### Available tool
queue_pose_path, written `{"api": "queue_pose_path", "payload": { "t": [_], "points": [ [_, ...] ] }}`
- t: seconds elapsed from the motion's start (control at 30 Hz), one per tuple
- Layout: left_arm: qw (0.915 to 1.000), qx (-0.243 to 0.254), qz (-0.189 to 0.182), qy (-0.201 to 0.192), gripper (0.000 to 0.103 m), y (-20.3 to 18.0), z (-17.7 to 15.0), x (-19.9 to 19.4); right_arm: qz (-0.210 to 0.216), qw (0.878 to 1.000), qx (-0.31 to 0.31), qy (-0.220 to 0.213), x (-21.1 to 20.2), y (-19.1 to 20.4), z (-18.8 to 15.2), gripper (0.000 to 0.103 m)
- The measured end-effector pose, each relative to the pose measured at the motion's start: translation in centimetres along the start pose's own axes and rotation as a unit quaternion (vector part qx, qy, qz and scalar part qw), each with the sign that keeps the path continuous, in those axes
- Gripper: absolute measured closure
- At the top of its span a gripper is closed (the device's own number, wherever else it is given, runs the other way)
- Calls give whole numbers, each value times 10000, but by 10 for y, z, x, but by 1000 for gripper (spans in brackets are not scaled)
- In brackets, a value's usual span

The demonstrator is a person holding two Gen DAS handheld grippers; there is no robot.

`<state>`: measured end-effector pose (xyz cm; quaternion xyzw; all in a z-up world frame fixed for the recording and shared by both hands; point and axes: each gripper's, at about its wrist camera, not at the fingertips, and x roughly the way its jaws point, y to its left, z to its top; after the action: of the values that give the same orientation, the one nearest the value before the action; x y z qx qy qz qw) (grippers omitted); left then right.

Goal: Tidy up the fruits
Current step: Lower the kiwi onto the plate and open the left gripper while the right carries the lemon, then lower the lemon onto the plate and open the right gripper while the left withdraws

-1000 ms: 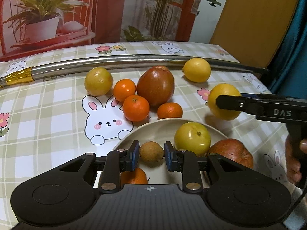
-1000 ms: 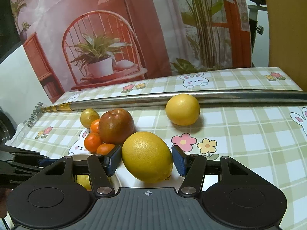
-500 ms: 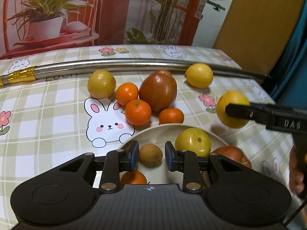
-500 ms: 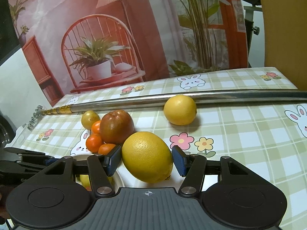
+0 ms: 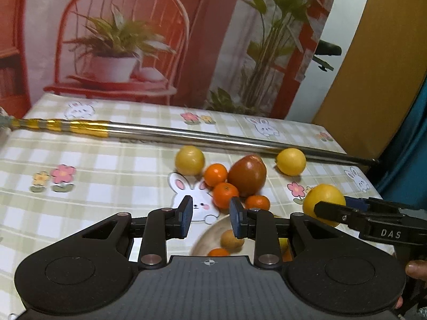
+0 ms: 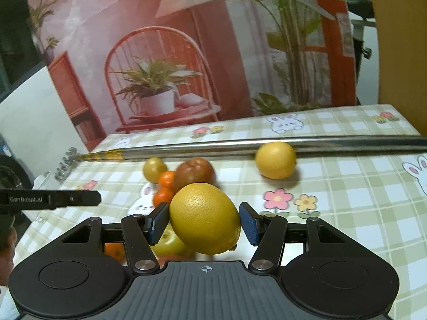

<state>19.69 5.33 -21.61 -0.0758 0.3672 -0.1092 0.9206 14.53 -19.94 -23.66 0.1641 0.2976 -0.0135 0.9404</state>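
My left gripper (image 5: 210, 217) is open and empty, raised above the left rim of the beige plate (image 5: 206, 236). A small brown fruit (image 5: 230, 239) and an orange (image 5: 218, 252) lie on the plate below it. My right gripper (image 6: 204, 222) is shut on a large yellow citrus (image 6: 205, 217), held above the plate; it also shows in the left wrist view (image 5: 324, 200). On the cloth lie several small oranges (image 5: 225, 194), a dark red fruit (image 5: 246, 176), a yellow-green fruit (image 5: 190, 160) and a lemon (image 5: 291, 161).
A long metal pole (image 5: 186, 134) with a gold end lies across the back of the table. A printed backdrop (image 5: 160, 40) stands behind. The checked tablecloth (image 5: 93, 181) stretches to the left. The table's right edge is near the lemon.
My left gripper let go of the small brown fruit, which now lies on the plate, then opened, rose and swung left. My right gripper with the citrus lifted slightly.
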Motion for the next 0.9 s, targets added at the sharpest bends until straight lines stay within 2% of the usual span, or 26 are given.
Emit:
{"api": "queue_pose_path", "payload": {
  "t": [0.13,0.23,0.53,0.77,0.9],
  "points": [
    [9998,39,141,-130,70,5,-3,-17,129,9996,-214,90,0,23,-1,49],
    [9995,-74,195,-228,63,13,-8,-29,205,9987,-418,227,4,43,-4,49],
    [9972,-427,307,-536,63,38,-19,-50,351,9916,-986,761,24,93,-19,49],
    [9957,-643,246,-623,63,49,-23,-53,177,9875,-1142,1075,44,103,-25,49],
    [9957,-656,187,-631,62,49,-24,-52,141,9844,-1350,1116,50,110,-27,49]
  ]
}}
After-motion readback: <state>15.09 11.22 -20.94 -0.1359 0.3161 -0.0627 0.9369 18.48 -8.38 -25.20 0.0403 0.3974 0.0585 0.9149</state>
